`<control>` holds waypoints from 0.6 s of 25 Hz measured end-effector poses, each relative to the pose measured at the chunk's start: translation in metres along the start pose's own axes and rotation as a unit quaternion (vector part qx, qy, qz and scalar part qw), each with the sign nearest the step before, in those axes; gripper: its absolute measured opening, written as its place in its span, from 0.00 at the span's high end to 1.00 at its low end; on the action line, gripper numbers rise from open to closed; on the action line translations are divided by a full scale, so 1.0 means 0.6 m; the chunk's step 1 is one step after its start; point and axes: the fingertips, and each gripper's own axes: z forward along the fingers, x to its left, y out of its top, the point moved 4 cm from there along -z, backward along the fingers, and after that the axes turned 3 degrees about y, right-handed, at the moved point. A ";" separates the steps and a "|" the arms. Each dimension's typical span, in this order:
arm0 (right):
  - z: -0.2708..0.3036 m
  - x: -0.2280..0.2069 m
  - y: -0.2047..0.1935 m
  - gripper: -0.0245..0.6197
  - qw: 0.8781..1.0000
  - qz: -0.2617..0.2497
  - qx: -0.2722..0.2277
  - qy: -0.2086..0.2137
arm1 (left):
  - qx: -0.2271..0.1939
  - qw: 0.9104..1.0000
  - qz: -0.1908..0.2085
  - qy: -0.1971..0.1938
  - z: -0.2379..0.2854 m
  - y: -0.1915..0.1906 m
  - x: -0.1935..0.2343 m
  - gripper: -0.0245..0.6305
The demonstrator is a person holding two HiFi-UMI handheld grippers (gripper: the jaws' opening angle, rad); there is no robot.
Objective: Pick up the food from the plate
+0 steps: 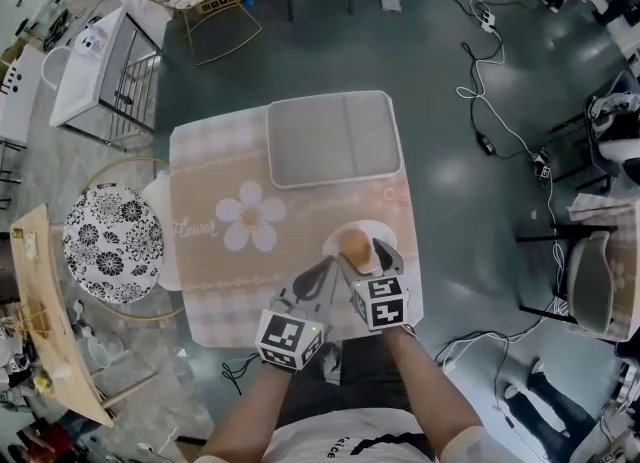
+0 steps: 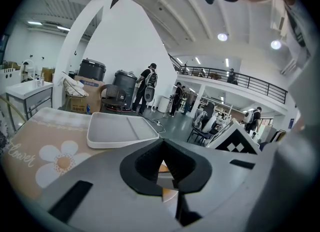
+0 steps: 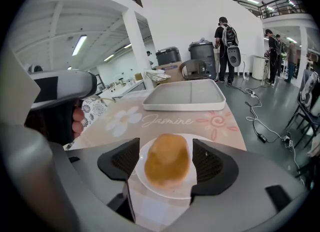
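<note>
Beige cloth with a white flower print covers the small bench, which stands on a grey workshop floor. Near the bench's front right corner the food, a rounded golden-brown lump that looks like a bun, sits in the middle of a small white plate. The right tongs straddle it. Their jaws stand wide apart, one ribbed pad on each side of the food with a slim gap on both sides, so nothing is gripped yet. The left tongs hover just beside, jaws closed together and empty, their tip close to the plate's near-left edge. A white two-part tray lies empty at the far side of the bench, well apart from the plate. The step in hand seems to be closing on the food, and the approach looks well centred. To do it well, I would set the pads level with the widest part of the lump rather than its crown, low enough to catch its flanks but clear of the plate. I would then close slowly and stop once the surface gives, since it looks soft and may squash. Lifting straight up should leave the light plate behind. If the plate comes along, the left tongs could press on its rim.
</note>
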 end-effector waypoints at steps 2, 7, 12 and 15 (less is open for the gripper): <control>0.010 0.001 -0.002 0.50 1.000 -0.002 0.012 -0.001 | 0.000 1.000 -0.001 0.001 0.003 -0.004 0.004 0.96; 0.028 -0.002 -0.015 0.49 0.999 -0.013 0.041 -0.007 | -0.001 1.000 -0.003 0.002 0.005 -0.009 0.009 0.96; 0.042 -0.004 -0.027 0.49 0.997 -0.023 0.080 -0.004 | 0.000 1.000 -0.004 0.005 0.006 -0.009 0.013 0.96; 0.041 -0.006 -0.028 0.49 0.996 -0.012 0.090 0.007 | 0.002 1.000 -0.003 0.006 0.005 -0.005 0.013 0.96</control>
